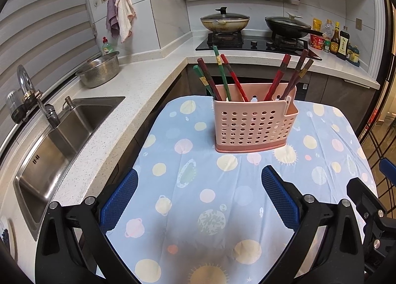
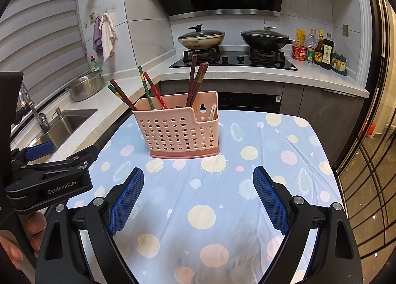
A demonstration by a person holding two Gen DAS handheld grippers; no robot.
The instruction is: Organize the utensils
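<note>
Between the fingers: bare patterned cloth point(image 1: 198, 209) on the surface, nothing held.
Left gripper point(image 1: 199, 181): fingers spread wide, blue pads facing each other, empty.
Right gripper point(image 2: 198, 180): fingers spread wide, empty; the left gripper shows just beside its left finger.
Ahead of both: pink holder point(image 1: 252, 125) upright on the cloth, apart from the fingertips.
In the holder: chopsticks point(image 1: 230, 78) leaning in two bunches.
Beyond: stove point(image 2: 232, 60) with two lidded pans.

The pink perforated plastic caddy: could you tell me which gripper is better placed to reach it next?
Marginally the left gripper: the pink perforated plastic caddy stands nearly straight ahead of it. From the right gripper it sits ahead but leftward. Both are open and empty.
</note>
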